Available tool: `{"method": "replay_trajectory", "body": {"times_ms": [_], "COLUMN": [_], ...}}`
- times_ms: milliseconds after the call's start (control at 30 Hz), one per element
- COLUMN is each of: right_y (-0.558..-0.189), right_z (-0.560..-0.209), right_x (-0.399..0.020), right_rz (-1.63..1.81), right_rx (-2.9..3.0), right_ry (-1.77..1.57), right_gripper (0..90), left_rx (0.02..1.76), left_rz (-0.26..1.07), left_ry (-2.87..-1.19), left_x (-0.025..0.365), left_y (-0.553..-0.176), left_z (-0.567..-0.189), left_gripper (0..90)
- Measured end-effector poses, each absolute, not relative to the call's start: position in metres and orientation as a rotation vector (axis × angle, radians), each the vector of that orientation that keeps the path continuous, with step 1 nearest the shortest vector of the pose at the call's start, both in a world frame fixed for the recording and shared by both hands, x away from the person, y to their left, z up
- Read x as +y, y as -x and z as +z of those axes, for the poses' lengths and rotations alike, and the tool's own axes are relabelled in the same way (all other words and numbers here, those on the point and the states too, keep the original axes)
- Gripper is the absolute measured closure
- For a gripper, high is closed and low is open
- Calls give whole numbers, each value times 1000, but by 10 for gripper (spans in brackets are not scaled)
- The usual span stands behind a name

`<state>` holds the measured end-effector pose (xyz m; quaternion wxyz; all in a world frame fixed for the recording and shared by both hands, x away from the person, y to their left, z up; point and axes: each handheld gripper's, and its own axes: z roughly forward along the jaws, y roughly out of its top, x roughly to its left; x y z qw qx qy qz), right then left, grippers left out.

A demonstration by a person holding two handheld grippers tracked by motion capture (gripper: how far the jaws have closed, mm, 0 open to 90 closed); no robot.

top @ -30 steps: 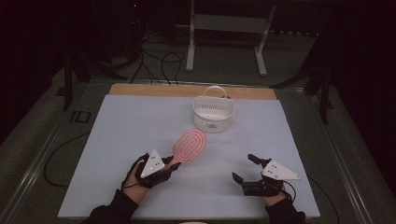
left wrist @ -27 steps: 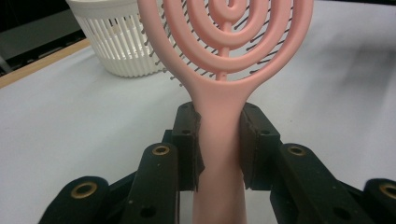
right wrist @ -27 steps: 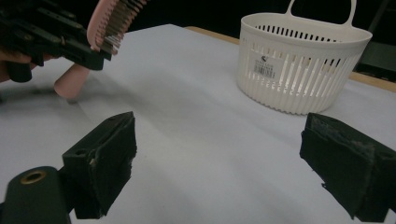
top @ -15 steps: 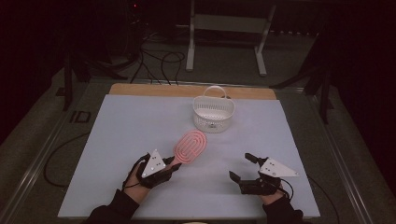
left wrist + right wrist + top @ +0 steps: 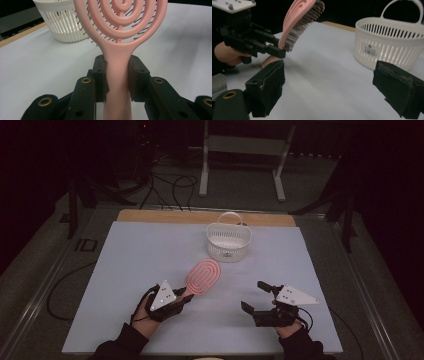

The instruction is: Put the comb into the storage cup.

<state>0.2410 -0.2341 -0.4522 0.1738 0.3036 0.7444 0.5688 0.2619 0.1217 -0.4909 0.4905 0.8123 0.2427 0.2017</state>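
Here the left gripper (image 5: pixel 186 296) clamps its jaws on the handle of the pink brush (image 5: pixel 203 276), whose long axis points up and away toward the basket (image 5: pixel 228 240). The right gripper (image 5: pixel 254 296) hangs spread and empty, farther off. Its view shows the bristles (image 5: pixel 304 18) facing down, clear of the tabletop (image 5: pixel 125 270).

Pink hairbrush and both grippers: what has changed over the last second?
The open right gripper has drifted slightly left. The left gripper stays shut on the pink plastic hairbrush, in the same place. The white slatted plastic basket hasn't moved.
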Motion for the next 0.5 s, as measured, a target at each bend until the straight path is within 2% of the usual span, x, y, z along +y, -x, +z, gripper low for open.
{"method": "replay_trajectory", "body": {"times_ms": [200, 500], "right_y": [-243, -259], "right_z": [-433, -404], "right_x": [-229, -201], "right_rz": [1652, 1709], "right_rx": [2089, 2093], "right_ry": [-855, -866], "right_gripper": [103, 95], "left_rx": [579, 580], "left_rz": [494, 488], "left_ry": [-1976, -1968], "left_x": [121, 120], "left_y": [-261, -261], "left_z": [-490, -490], "left_gripper": [716, 716]}}
